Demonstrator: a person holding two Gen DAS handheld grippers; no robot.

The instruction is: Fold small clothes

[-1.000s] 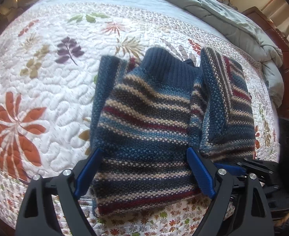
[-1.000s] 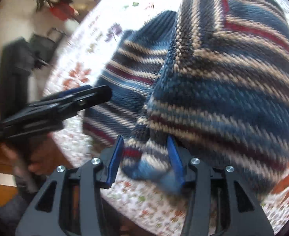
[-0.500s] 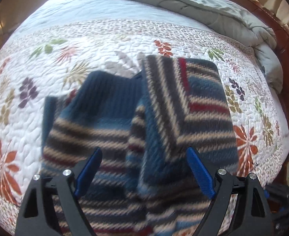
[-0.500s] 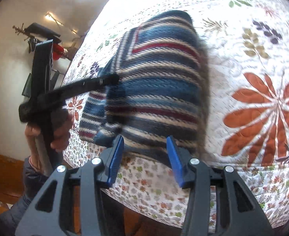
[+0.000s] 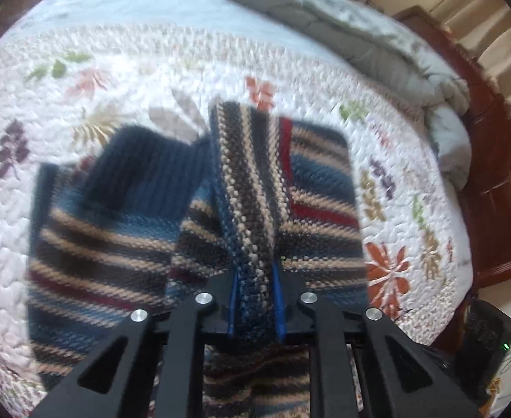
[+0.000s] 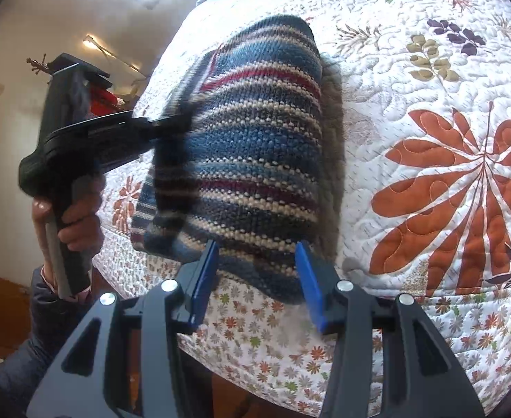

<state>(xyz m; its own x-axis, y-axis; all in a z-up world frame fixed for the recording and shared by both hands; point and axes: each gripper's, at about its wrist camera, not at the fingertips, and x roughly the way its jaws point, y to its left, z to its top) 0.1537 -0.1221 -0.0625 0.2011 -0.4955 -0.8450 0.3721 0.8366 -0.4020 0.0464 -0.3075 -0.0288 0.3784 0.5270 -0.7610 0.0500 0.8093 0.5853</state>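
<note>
Sweater (image 5: 123, 230) in stripes of blue, tan, dark grey and red lies on a bed, spread over a white quilt (image 5: 123, 80) printed with orange, purple and green leaves. Its plain navy ribbed neck points toward the far side of the bed. The left hand-held gripper (image 5: 255, 308) is clenched on a sleeve (image 5: 248, 188) of the sweater: the two blue pads press the knit from both sides, and the sleeve rises as a narrow striped band, lifted above the body of the garment. From the right wrist view the same left hand-held gripper (image 6: 171, 122) reaches in from the side at the sweater's (image 6: 255, 146) edge, gripped by a person's hand (image 6: 77, 216) around its black handle; the sleeve (image 6: 171, 174) hangs from it, blurred. The right hand-held gripper (image 6: 257, 278) is released, its blue fingers (image 6: 204, 278) spread apart, hovering at the near hem of the sweater without pinching it. The near edge of the garment sits close to the bed's edge, where the quilt (image 6: 412, 69) has a border of small flowers. A rumpled grey blanket (image 5: 377, 45) lies along the far side of the bed. Beside it stands a dark red wooden bed frame (image 5: 499, 174).
</note>
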